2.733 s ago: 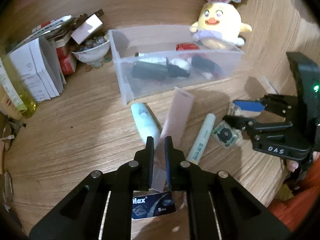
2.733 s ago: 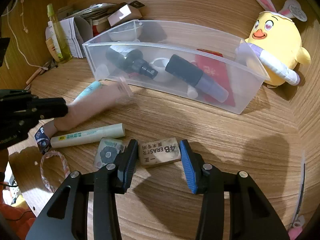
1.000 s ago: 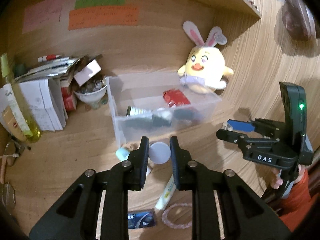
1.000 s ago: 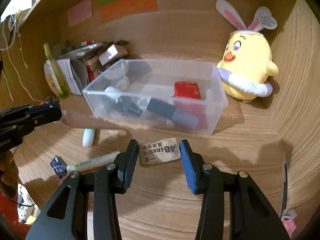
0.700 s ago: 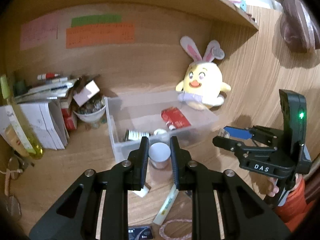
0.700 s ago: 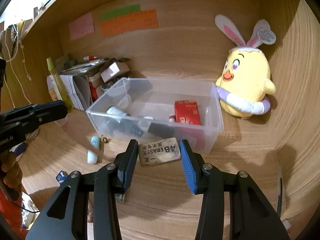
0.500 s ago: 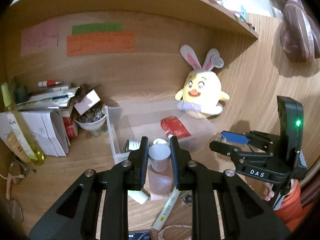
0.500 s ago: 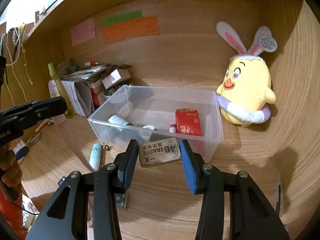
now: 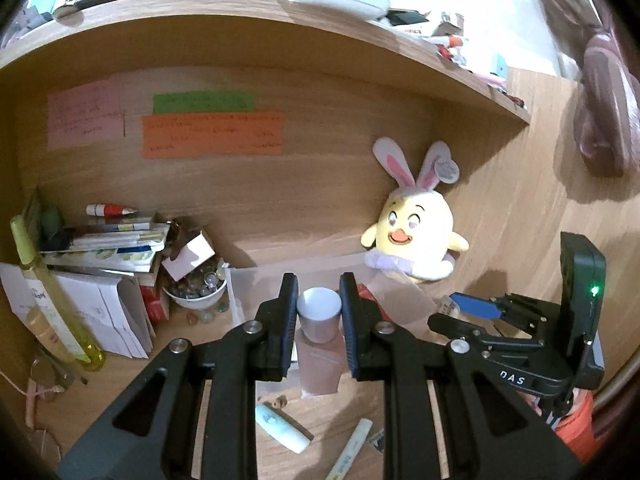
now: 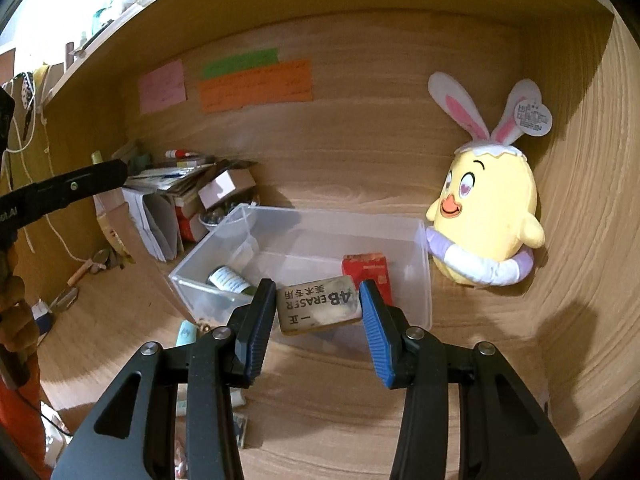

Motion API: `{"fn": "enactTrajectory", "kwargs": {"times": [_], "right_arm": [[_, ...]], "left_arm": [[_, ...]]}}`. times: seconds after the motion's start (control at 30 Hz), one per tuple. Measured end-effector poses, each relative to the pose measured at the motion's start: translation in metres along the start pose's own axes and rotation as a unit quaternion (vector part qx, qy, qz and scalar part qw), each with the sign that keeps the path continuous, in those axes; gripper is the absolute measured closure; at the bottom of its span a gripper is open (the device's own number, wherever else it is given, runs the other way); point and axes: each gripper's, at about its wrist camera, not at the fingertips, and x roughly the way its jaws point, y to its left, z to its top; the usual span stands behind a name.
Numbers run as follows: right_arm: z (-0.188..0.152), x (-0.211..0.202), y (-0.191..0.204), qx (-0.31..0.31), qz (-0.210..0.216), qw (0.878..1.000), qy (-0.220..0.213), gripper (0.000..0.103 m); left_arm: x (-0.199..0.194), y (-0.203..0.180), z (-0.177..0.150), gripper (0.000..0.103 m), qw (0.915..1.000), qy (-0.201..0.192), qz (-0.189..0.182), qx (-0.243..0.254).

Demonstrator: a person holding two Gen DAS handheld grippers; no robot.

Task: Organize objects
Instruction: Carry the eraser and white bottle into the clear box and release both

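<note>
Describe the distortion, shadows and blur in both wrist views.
Left wrist: fisheye bows the shelf; the pink tube in the left claw looks soft below its cap. Right wrist: wood grain curves; the plush chick casts a shadow; eraser print reads sharp.

The clear bin (image 10: 420, 280) is open-topped, and the air above it is free. Behind it the desk's back wall closes the way; a plush chick (image 10: 486, 220) stands just right of it, and a stack of papers (image 10: 160, 224) and a small bowl (image 9: 194, 298) crowd its left. Bare desk (image 10: 480, 360) lies in front of it.
</note>
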Motion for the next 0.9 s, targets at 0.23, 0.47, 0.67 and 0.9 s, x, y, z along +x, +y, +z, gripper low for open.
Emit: {"fn": "enactTrajectory", "kwargs": {"times": [0.23,0.47,0.67,0.9], "right_arm": [[0.009,0.011,-0.006,0.002,0.001,1.0,0.0,0.063],[0.017,0.024,-0.014,-0.001,-0.007,1.0,0.0,0.063],[0.021,0.044,-0.02,0.001,-0.016,1.0,0.014,0.063],[0.018,0.072,-0.023,0.001,-0.017,0.999,0.039,0.063]], "left_arm": [[0.002,0.012,0.019,0.083,0.9995,-0.025,0.015,-0.014],[0.023,0.03,0.03,0.083,0.9979,-0.026,0.038,-0.045],[0.048,0.027,0.029,0.083,0.9981,-0.023,0.045,-0.035],[0.082,0.017,0.019,0.083,0.9992,0.003,0.028,-0.027]]}}
